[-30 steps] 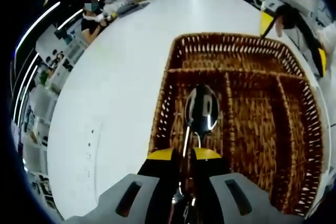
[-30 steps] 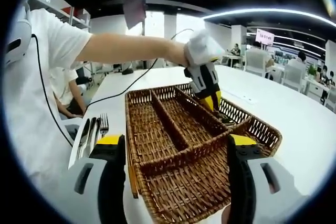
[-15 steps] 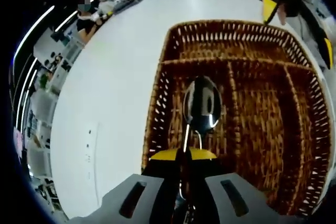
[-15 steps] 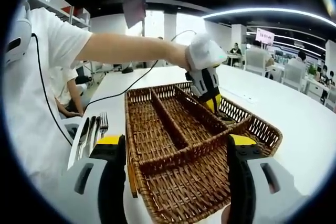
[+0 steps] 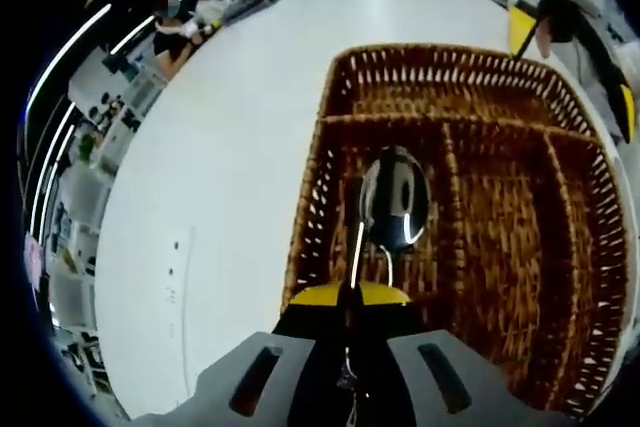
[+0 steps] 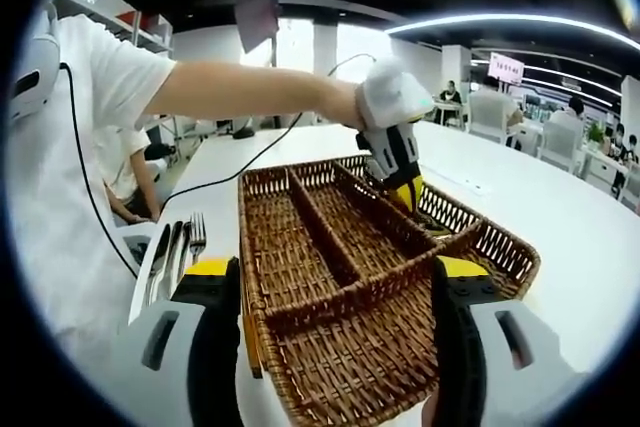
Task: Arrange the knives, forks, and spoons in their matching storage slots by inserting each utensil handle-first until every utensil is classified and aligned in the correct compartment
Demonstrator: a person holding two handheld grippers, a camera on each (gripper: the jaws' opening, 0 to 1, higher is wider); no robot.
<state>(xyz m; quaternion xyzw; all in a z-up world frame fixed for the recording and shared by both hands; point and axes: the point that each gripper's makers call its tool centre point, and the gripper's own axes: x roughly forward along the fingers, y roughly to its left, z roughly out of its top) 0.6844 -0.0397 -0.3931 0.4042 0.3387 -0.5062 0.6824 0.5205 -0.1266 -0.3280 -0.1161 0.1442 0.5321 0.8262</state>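
Left gripper view, fingers (image 5: 347, 299) clamp spoon (image 5: 393, 199), handle hidden, right fingers (image 6: 335, 282) spread, empty

We recorded a broad white table (image 5: 230, 177) beneath everything. A black cable (image 6: 250, 162) trailed across it toward a person seated at its edge (image 6: 125, 182). At the far end of the room we noted white chairs (image 6: 490, 117), other people seated (image 6: 572, 112), a hanging sign (image 6: 507, 69), and long ceiling light strips (image 6: 500, 25). Another seated person (image 5: 175, 32) was at the table's distant side.
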